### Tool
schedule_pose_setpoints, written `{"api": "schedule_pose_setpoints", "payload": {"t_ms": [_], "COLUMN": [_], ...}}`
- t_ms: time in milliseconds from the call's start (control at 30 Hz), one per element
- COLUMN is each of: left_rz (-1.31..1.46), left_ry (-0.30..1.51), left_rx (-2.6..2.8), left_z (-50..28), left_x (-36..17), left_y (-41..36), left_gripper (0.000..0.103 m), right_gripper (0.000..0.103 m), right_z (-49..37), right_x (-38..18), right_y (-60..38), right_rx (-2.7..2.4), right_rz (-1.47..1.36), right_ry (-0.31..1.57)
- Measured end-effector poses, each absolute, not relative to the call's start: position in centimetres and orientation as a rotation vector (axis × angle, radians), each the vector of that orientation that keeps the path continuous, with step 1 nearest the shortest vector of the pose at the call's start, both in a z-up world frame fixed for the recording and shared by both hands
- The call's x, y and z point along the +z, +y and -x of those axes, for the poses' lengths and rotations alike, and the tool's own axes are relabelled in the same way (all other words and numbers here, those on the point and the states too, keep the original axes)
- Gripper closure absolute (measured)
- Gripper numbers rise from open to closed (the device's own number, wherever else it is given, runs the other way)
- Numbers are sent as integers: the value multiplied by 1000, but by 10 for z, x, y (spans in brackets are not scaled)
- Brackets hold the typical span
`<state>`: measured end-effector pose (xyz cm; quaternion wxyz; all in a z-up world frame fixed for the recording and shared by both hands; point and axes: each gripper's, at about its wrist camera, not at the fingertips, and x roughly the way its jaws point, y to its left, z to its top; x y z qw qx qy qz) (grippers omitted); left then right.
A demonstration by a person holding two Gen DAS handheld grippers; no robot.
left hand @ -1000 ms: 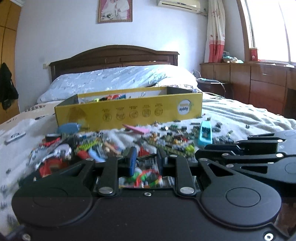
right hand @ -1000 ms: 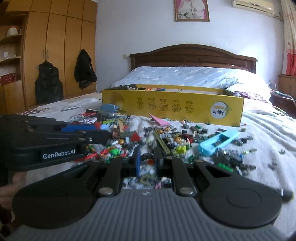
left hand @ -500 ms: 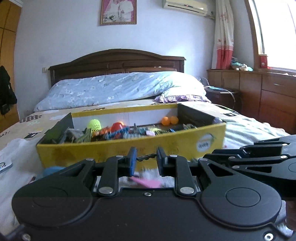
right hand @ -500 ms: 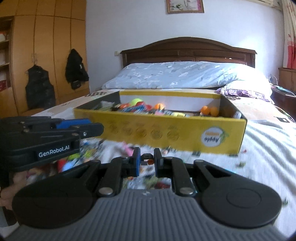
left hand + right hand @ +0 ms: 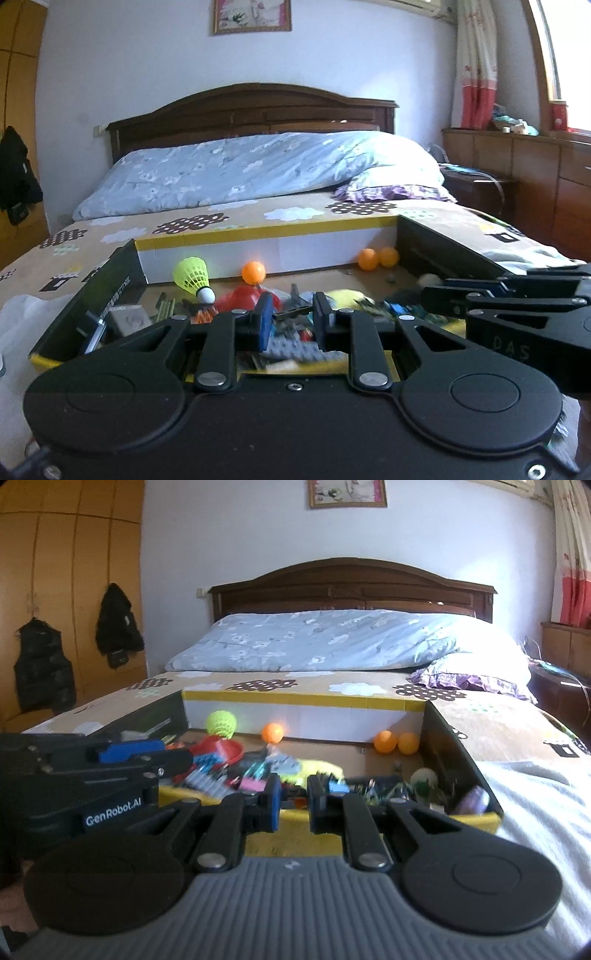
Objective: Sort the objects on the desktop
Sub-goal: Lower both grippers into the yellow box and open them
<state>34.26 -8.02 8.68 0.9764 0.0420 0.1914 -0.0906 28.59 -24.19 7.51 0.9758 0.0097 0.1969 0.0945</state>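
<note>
The left claw grips a thin dark strip, its long axis lying crosswise between the fingers, over the yellow cardboard box on the bed. The right claw is nearly closed on a small orange piece. Inside the box lie a mesh shuttlecock, smooth orange balls and mixed plastic bricks.
</note>
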Motion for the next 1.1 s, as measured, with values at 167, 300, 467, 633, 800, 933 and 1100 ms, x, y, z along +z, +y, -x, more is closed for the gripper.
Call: {"api": "schedule_pose_setpoints", "payload": {"t_ms": [167,300,467,633,800,933,1100], "left_rz": [-79,-71,-95,-72,-94,-82,-59], "left_ry": [422,451,452,450,437,450,451], "left_rx": [-133,-91,-59,-57,-70,-80,-85], "left_z": [-389,-405,-404,-396,-378,-362,-340], "left_x": [83,73,62,69,82,91,104], "left_y": [-78,-73,-68,-62,-62,-59,-51], "left_gripper": [81,62,34,20,15,14,14], "right_gripper": [86,79,27,18,16,14,8], "right_z": [-330,-357,-361,-356,-346,-332,-312], "right_x": [70,59,49,48,57,67,78], "right_y": [-250,-258,-262,-262,-261,-259,-257], "right_rx": [134,89,60,63,82,88,107], "right_rz": [-77,-121,-129,-124,-137,-141,-139], "right_ry": [428,474,477,475,463,452,436]}}
